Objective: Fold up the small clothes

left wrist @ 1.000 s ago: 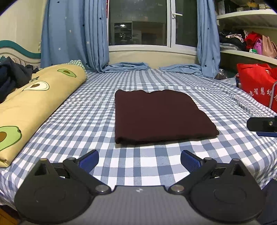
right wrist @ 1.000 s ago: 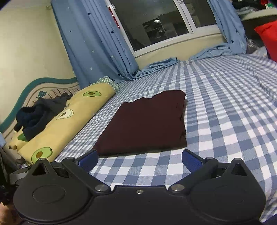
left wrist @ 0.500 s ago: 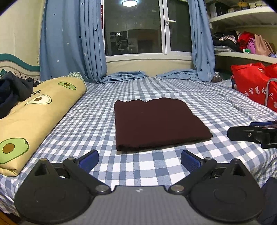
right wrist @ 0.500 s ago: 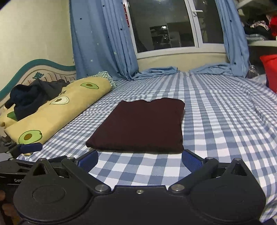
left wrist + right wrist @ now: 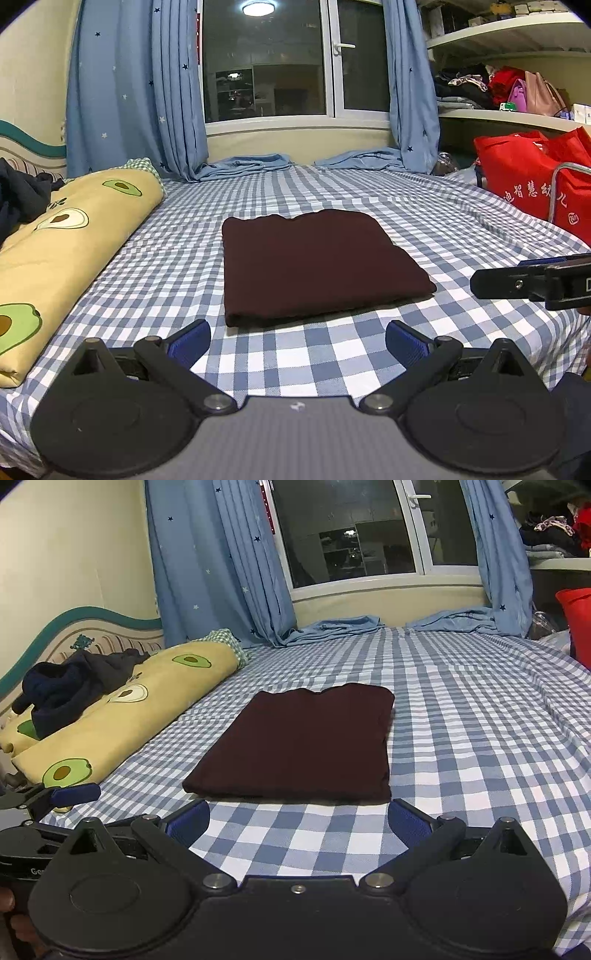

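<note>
Shirt (image 5: 314, 266), dark maroon, lies folded into a flat rectangle at frame centre on the checked bed (image 5: 461, 229), nothing touching it. Left tongs (image 5: 297, 341) at bottom centre of the left view, spread wide, empty, just short of the shirt's near edge. Right tongs (image 5: 298, 821) same in the right view: wide, empty, near edge of shirt just beyond the tips. Avocado-print pillow (image 5: 122, 716) at left, well apart from shirt. Red bag (image 5: 535, 181) at right edge.
</note>
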{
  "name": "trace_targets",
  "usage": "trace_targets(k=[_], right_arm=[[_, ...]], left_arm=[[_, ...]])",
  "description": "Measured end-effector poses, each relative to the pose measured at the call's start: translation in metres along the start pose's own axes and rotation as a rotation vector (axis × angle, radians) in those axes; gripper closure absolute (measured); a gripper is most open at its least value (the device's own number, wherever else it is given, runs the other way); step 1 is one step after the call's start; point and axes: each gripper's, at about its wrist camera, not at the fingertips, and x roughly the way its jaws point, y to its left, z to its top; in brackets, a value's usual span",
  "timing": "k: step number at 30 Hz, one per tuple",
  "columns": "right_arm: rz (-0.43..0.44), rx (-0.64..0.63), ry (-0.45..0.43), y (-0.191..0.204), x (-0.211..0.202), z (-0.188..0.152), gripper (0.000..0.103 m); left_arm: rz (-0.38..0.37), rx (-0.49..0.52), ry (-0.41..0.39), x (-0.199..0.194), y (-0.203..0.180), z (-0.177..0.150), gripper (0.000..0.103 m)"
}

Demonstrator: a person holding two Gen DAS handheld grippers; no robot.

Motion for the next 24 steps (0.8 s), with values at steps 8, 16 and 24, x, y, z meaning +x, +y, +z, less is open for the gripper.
trace_targets(k=[8,16,24], right_arm=[[0.01,-0.026,-0.036,0.009,-0.003,-0.003,0.001],[0.04,-0.067,-0.026,0.024,0.002,-0.006,0.001],[0.053,-0.1,-0.024,0.035,0.005,-0.007,0.001]], left_arm=[[0.01,0.001,-0.005,0.006,0.013,-0.008,0.001],[0.021,-0.021,0.003,0.006,0.037,-0.015,0.001],[0.035,-0.028,0.001,0.005,0.044,-0.016,0.001]])
